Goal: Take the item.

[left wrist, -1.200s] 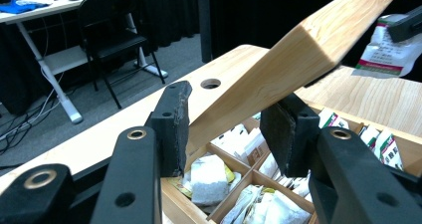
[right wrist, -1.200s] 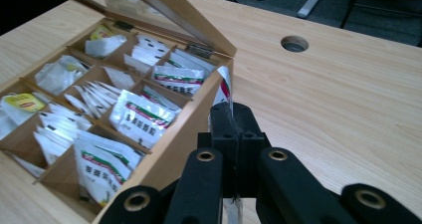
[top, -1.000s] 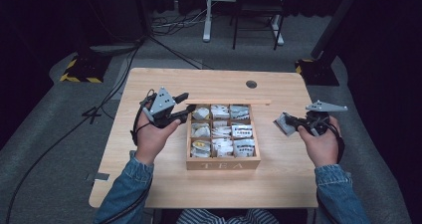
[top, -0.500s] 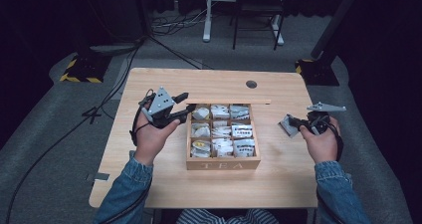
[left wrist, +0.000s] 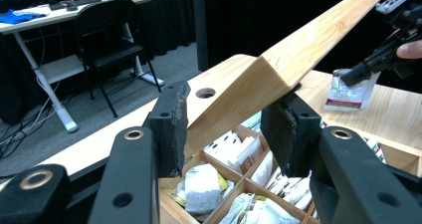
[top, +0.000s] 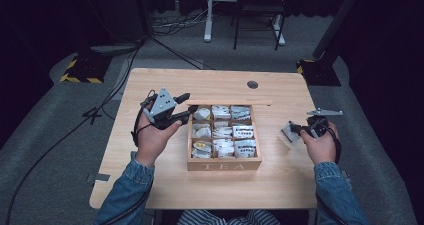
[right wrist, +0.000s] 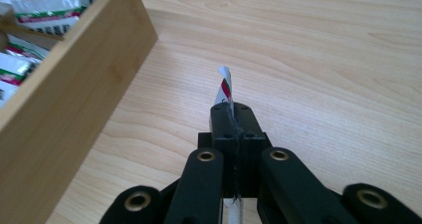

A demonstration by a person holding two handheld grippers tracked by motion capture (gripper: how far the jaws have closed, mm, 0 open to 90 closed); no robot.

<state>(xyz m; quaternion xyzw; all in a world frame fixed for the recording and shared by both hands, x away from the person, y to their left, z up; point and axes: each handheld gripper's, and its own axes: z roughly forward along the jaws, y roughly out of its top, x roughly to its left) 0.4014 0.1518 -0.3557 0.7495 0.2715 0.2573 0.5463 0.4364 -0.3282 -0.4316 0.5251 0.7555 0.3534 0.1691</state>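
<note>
My left tongs [left wrist: 224, 129] clamp lid [left wrist: 298, 55], frame centre; slip slams it. Right tongs [right wrist: 232, 115] pinch sachet [right wrist: 225, 87]; thin grip, may drop.

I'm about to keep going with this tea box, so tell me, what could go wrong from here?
The left gripper holds the lid up by one corner; it could slip and drop onto the box. The right gripper pinches just the packet edge, so it might slide out.

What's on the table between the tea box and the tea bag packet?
Nothing: in the high view, bare table separates the tea box from the tea bag packet.
</note>
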